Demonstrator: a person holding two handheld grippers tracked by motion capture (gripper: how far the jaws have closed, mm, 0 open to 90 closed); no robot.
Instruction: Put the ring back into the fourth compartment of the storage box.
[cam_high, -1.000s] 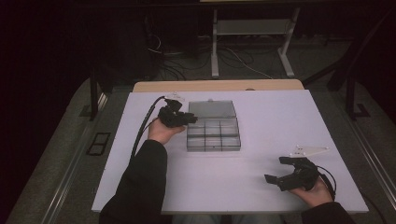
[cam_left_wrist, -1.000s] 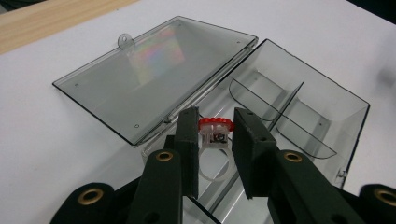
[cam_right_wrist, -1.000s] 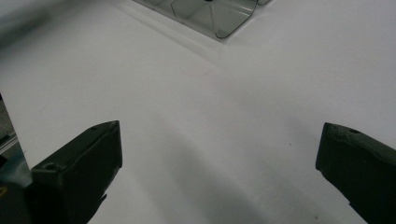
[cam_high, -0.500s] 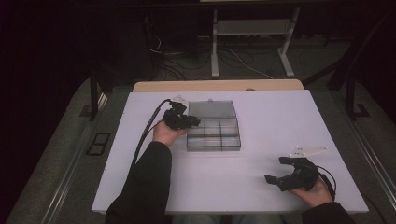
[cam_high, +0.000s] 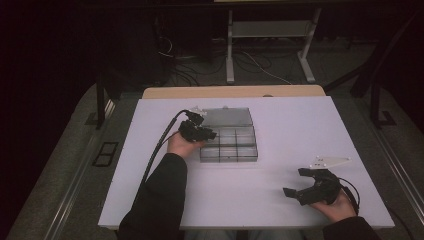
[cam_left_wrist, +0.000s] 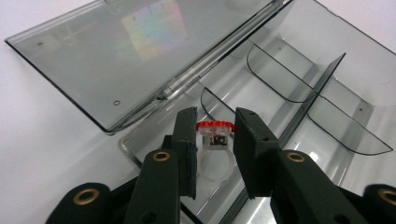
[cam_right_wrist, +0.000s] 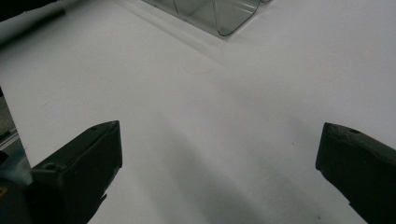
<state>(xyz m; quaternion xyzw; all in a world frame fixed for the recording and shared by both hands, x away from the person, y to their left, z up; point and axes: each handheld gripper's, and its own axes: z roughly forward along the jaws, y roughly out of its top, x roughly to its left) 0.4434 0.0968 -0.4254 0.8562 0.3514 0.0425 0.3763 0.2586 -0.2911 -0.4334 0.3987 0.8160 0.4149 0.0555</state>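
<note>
red-topped ring (cam_left_wrist: 214, 135) btwn left gripper (cam_left_wrist: 214, 140) jaws, over organiser box (cam_left_wrist: 327, 93) corner compartment

My two handheld tools, black all over

My left tool (cam_high: 196, 131) has matte black jaws with brass-ringed pivot holes and a thick black cable trailing off it; my right tool (cam_high: 311, 186) carries a pale grey three-cornered plate and a thin looping cable. I wear dark long sleeves (cam_high: 159, 197).

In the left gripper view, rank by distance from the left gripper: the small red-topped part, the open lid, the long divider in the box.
1. Small red-topped part: between the left gripper's jaws.
2. Open lid: upper left, lying flat.
3. Long divider: upper right; too close to the lid to call firmly.
</note>
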